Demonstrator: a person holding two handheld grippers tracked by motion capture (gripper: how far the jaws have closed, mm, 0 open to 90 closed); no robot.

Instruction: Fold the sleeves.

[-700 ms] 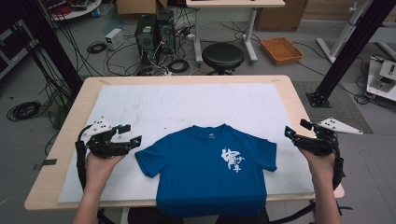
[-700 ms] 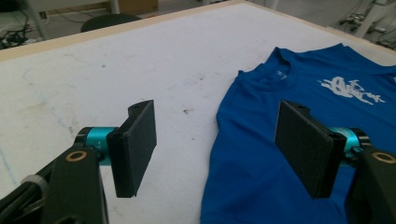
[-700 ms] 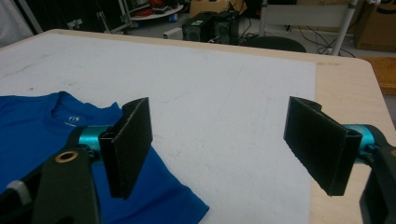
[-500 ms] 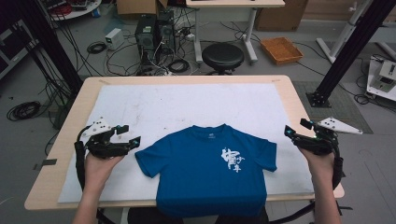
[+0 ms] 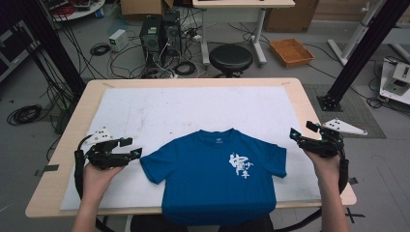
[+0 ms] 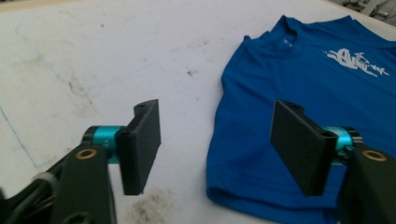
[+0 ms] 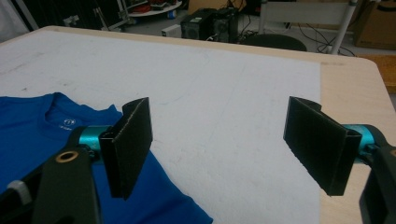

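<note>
A blue T-shirt with a white chest print lies face up and flat on the white mat, its hem hanging over the table's near edge. My left gripper hovers open just left of the shirt's left sleeve, with nothing between its jaws. In the left gripper view the left gripper frames that sleeve's edge of the T-shirt below. My right gripper is open just right of the other sleeve. In the right gripper view the right gripper spans bare mat, with the T-shirt at lower left.
The mat covers most of a wooden table. Beyond the far edge stand a black stool, computer towers with cables, and an orange tray on the floor. A black frame post rises at right.
The left gripper has drifted slightly toward the near edge. The right gripper and the shirt look unchanged.
</note>
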